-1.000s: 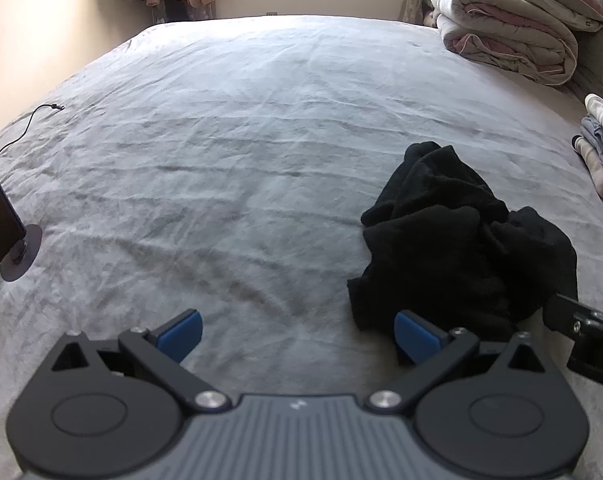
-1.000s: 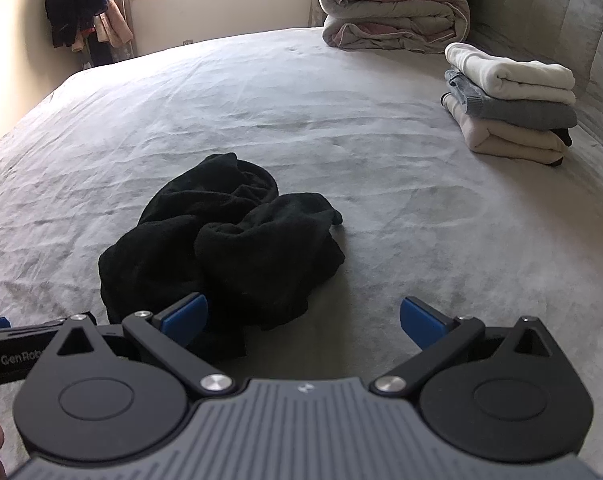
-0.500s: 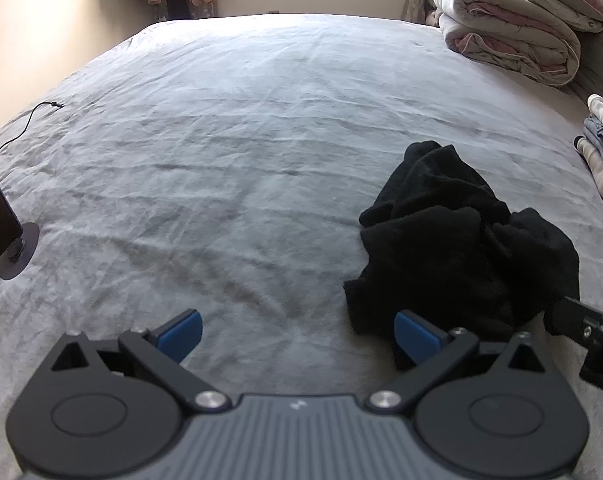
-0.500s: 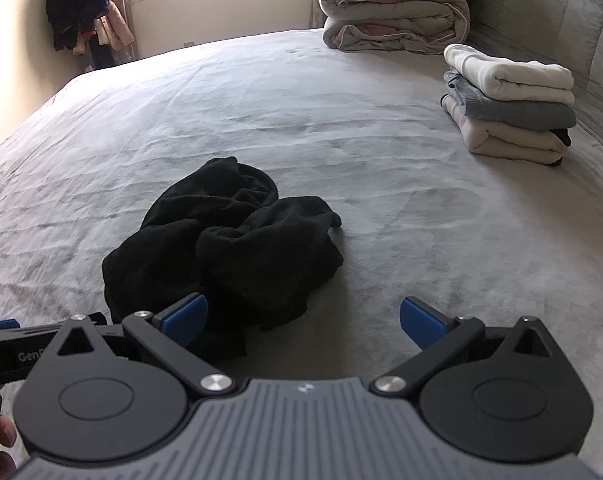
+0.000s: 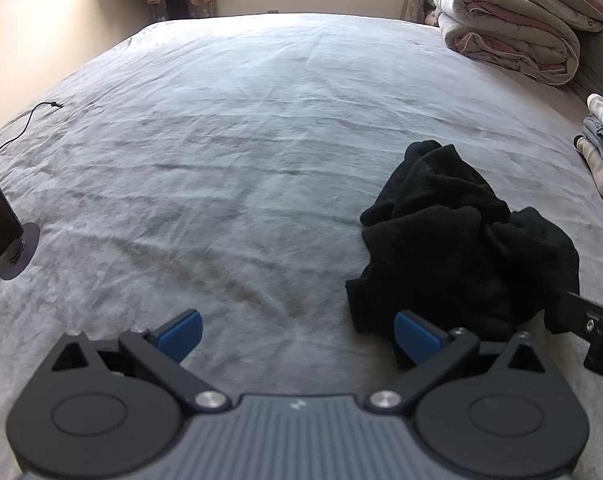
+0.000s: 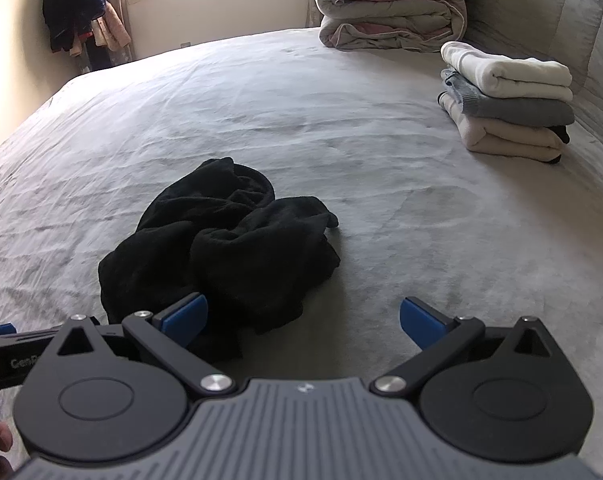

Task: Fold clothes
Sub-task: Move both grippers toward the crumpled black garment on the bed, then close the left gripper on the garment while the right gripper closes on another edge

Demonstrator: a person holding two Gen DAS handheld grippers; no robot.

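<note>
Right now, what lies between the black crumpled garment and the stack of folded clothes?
Only bare grey bedsheet between the black crumpled garment and the stack of folded clothes; the right wrist view shows it.

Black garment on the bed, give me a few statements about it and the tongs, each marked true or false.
1. The black garment lies crumpled on the bed. True.
2. The left tongs are shut on it. False: open, holding nothing.
3. The right tongs are open. True.
4. The black garment tops the folded stack. False: it lies apart; a white item tops the stack.
</note>
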